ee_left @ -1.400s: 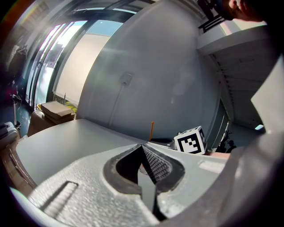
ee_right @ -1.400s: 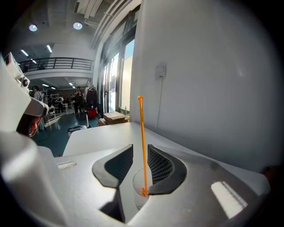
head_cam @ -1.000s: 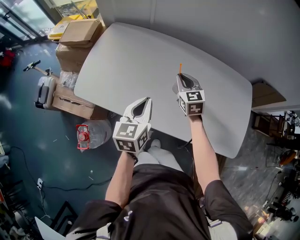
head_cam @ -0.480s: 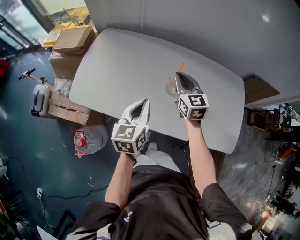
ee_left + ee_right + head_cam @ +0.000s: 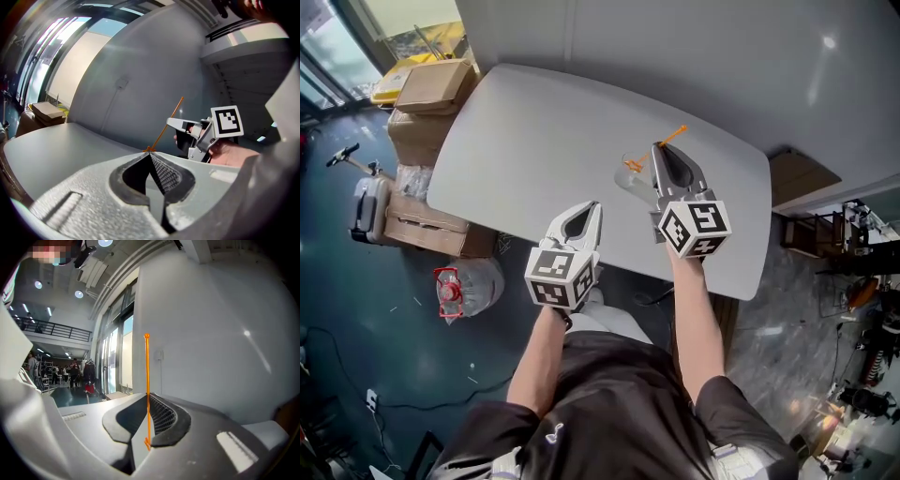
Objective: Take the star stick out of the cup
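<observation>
A thin orange star stick (image 5: 667, 141) is pinched between the jaws of my right gripper (image 5: 660, 150), which is shut on it. The stick slants up to the right, and its lower end hangs at the mouth of a clear cup (image 5: 629, 176) on the grey table (image 5: 525, 141). Whether that end is still inside the cup I cannot tell. In the right gripper view the stick (image 5: 146, 380) runs straight up between the pads. My left gripper (image 5: 594, 206) hovers shut and empty over the table's near edge, left of the cup. From it I see the stick (image 5: 168, 125) and the right gripper (image 5: 174, 123).
Cardboard boxes (image 5: 427, 86) are stacked off the table's far left corner, and a suitcase (image 5: 366, 208) and a red-capped jug (image 5: 452, 289) stand on the floor below. A grey wall (image 5: 694, 56) runs behind the table. A brown box (image 5: 797, 176) sits at the right.
The right gripper has drawn back toward me and tilted the stick from upright to slanting right. The clear cup, hidden at first, now shows to its left. The left gripper has stayed put.
</observation>
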A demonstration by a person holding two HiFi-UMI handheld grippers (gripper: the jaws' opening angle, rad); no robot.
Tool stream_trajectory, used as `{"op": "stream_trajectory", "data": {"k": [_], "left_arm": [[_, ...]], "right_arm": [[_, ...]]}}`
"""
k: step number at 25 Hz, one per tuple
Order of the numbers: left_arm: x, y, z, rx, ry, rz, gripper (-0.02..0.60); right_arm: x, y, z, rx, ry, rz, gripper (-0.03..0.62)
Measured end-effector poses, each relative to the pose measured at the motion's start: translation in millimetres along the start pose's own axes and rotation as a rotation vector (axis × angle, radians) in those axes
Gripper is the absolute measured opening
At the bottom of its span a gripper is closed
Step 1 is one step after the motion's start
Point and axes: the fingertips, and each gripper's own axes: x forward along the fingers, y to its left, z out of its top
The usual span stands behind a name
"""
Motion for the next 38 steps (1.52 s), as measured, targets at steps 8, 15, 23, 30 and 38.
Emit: {"op": "stream_trajectory", "data": {"k": [8, 15, 23, 30, 38], "left_arm": [[-5.5, -13.0, -1.6, -0.02, -0.014, -0.034, 0.003], [-15.6, -23.4, 3.6, 0.027, -0.018, -0.037, 0.003], [-22.3, -29.6, 0.5, 0.038, -0.005, -0.059, 0.003], [-28.9, -32.6, -3.8, 0.051, 0.014, -0.073, 0.003], [-43.6, -39.1, -7.0, 0.073, 0.014, -0.068, 0.003]], "right_arm": [[-43.6, 17.7, 10.4, -0.008, -0.002, -0.019, 0.02], [-75.0, 34.3, 9.5, 0.007, 0.002, -0.013, 0.02], [-103.4, 48.8, 2.3, -0.043, 0.007, -0.031, 0.02], [-128.4, 43.0, -33.5, 0.014, 0.047, -0.073, 0.021], [-156.2, 56.2, -63.6, 0.042, 0.083, -0.072, 0.021]]}}
